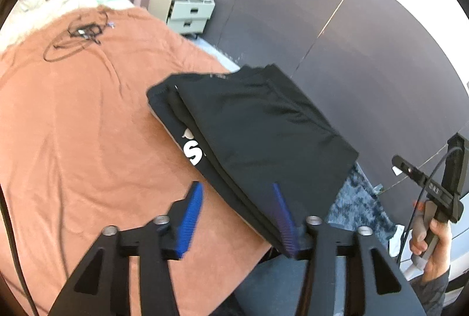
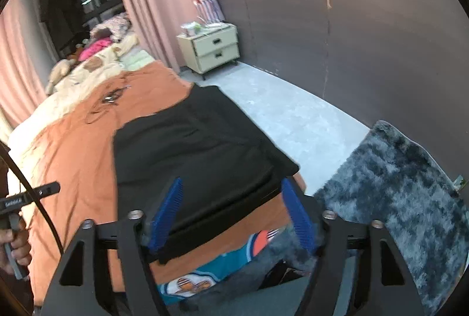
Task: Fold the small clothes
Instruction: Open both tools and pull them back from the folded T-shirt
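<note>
A black garment (image 1: 258, 128) with white lettering lies folded in layers on the orange blanket (image 1: 88, 125), at the bed's near corner. In the right wrist view the garment (image 2: 199, 151) shows as a flat black rectangle. My left gripper (image 1: 239, 198) is open just above the garment's near edge, and its right blue pad (image 1: 284, 222) is over the cloth. My right gripper (image 2: 231, 198) is open above the garment's near edge and holds nothing. The right gripper also shows in the left wrist view (image 1: 431, 189), held in a hand off the bed's right side.
A tangle of black cable (image 1: 79, 37) lies on the blanket further up the bed. A cream nightstand (image 2: 211, 50) stands by the dark wall. A grey shaggy rug (image 2: 404, 198) lies on the floor at the right. Pillows and clothes (image 2: 96, 52) pile at the head of the bed.
</note>
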